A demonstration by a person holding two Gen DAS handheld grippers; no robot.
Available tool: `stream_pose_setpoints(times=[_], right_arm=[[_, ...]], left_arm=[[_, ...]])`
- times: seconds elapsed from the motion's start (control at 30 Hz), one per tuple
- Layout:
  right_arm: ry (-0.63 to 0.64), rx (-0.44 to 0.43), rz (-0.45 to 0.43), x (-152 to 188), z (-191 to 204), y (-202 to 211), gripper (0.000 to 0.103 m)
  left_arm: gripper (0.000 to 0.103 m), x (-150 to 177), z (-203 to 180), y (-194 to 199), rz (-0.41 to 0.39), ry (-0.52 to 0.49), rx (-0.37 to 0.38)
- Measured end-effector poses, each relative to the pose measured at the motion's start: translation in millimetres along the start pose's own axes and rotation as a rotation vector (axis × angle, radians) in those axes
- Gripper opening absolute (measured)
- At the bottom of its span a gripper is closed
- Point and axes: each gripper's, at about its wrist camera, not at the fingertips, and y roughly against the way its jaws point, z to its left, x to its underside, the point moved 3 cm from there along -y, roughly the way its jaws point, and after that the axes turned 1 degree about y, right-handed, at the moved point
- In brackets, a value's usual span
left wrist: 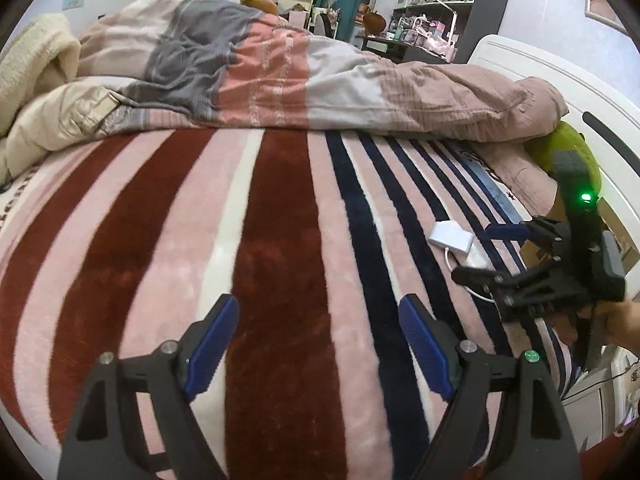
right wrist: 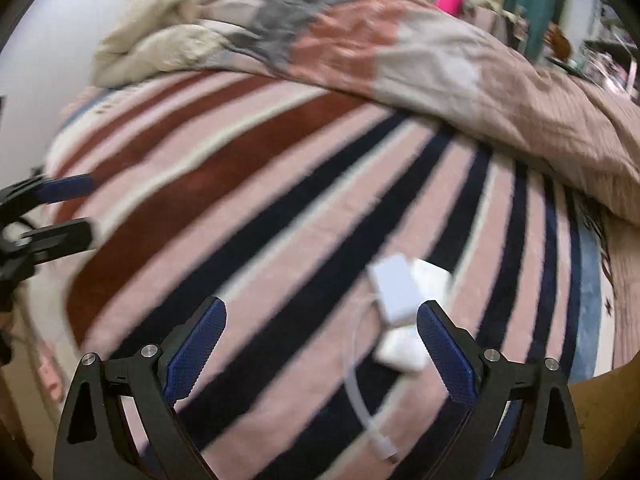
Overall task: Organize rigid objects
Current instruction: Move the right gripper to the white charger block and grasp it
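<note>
Both the left claw (left wrist: 319, 340) and right claw (right wrist: 322, 344) are held spread, gripping nothing. White adapters (right wrist: 394, 294) are seen at 1 o'clock of the right claw on the striped bed (left wrist: 280, 220), near its edge.

From my left wrist view, the striped blanket (left wrist: 280, 240) lay flat and bare across the middle of the frame, giving wide room. The bunched quilt (left wrist: 280, 68) walled off the top. At right, the other gripper (left wrist: 484, 250) hung beside the white chargers (left wrist: 452, 238) and their cable (right wrist: 356, 396), with the white bed frame (left wrist: 560, 80) close behind.
</note>
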Motion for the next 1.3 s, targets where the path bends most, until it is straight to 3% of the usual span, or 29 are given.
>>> stream_pose_setpoints(times=[0.07, 0.13, 0.3, 0.37, 0.4, 0.5, 0.57, 0.83, 0.9, 0.97, 1.03, 1.17, 1.3], right_arm=[[-0.05, 0.023, 0.019, 5, -16, -11, 0.095], [-0.089, 0.033, 0.017, 9, -30, -19, 0.087], [-0.015, 0.086, -0.03, 5, -29, -24, 0.078], [0.04, 0.1, -0.023, 3, -23, -30, 0.064], [0.059, 0.104, -0.013, 2, -20, -32, 0.051], [0.128, 0.143, -0.022, 2, -11, -32, 0.025], [0.119, 0.098, -0.027, 4, -9, -23, 0.024], [-0.031, -0.321, 0.041, 14, 12, 1, 0.024], [-0.001, -0.322, 0.067, 19, 22, -3, 0.025], [0.053, -0.254, 0.055, 24, 27, -7, 0.033], [0.097, -0.227, 0.039, 27, 29, -9, 0.052], [0.109, -0.291, 0.063, 30, 32, -14, 0.053], [0.148, -0.296, 0.094, 36, 43, -22, 0.054]], left_arm=[[0.08, 1, -1, -7, 0.005, 0.006, 0.025], [0.08, 2, -2, -12, 0.011, 0.005, 0.035], [0.08, 4, -3, -22, 0.032, -0.001, 0.03], [0.08, 4, -3, -22, 0.032, 0.002, 0.028], [0.08, 4, -3, -21, 0.033, 0.004, 0.026], [0.08, 6, -4, -19, 0.037, 0.009, 0.023], [0.08, 6, -7, -15, 0.037, 0.006, 0.022], [0.08, 3, -16, 1, 0.021, -0.015, 0.021], [0.08, 4, -15, 0, 0.026, -0.013, 0.021], [0.08, 6, -13, -3, 0.035, -0.011, 0.019], [0.08, 9, -10, -8, 0.047, -0.006, 0.017], [0.08, 11, -7, -16, 0.067, 0.011, 0.021], [0.08, 12, -8, -20, 0.075, 0.004, 0.017]])
